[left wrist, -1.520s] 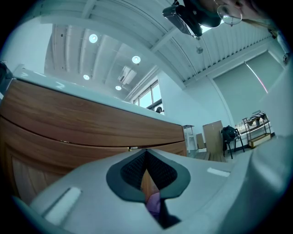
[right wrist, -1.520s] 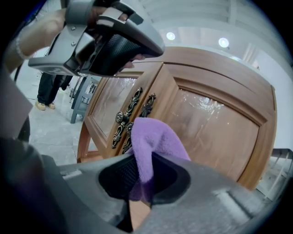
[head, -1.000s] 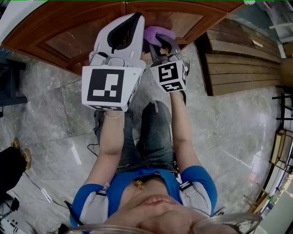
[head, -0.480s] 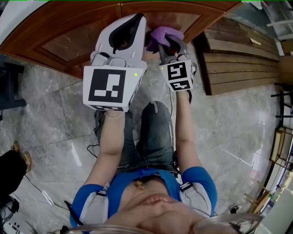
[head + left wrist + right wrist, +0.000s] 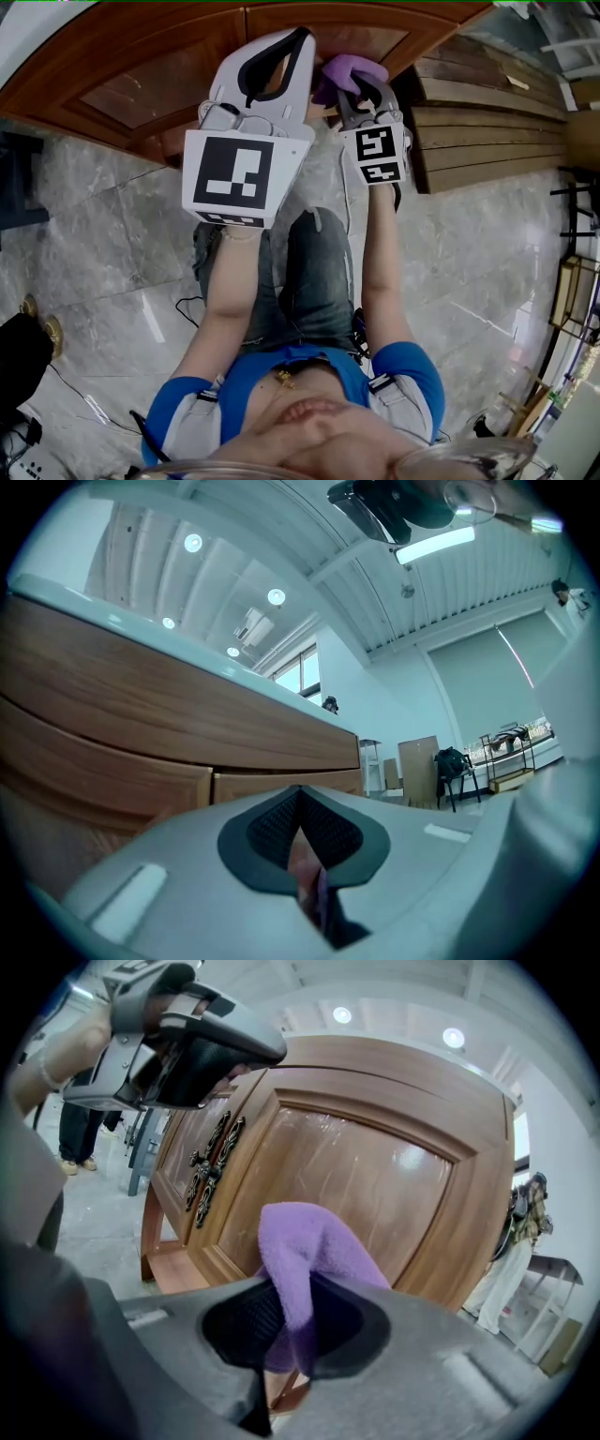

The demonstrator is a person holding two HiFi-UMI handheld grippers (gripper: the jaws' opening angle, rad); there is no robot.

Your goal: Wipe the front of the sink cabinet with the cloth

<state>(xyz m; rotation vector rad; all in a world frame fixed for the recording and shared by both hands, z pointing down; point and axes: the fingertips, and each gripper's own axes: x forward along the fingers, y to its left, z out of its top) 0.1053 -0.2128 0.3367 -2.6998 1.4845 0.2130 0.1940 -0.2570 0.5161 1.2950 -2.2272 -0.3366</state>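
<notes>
Nearest the head camera is the person's blue shirt point(image 5: 281, 375), then the jeans point(image 5: 314, 281) above a grey marble floor point(image 5: 103, 262). Both forearms reach forward.

The left gripper point(image 5: 281, 52) carries a large marker cube point(image 5: 246, 178), and the right gripper point(image 5: 354, 94) carries a smaller cube point(image 5: 378, 155). Each visible face bears a black-and-white square pattern.

The left gripper's jaws are pressed together with nothing between them, and its tips sit close to the sink cabinet point(image 5: 141, 75). The right gripper's jaws pinch the purple cloth point(image 5: 352, 70). The cloth bulges out past the tips and lies at the cabinet's wooden door panel, near the panel's right frame. Whether it is pressed hard on the wood cannot be told.

The left gripper view looks up along the wooden front to a pale countertop edge point(image 5: 94, 611) and round ceiling lights point(image 5: 192, 543), which the head view does not show. The right gripper view shows the cloth hanging folded over its own jaws. It also shows a dark ornate handle point(image 5: 211, 1171) on the door seam to the cloth's left. Only the head view shows the stacked wooden planks point(image 5: 487, 122) beside the cabinet on the right.

Compared with a second ago, the right gripper and the cloth have slid rightward along the cabinet front. The left gripper has shifted slightly up and to the right.
</notes>
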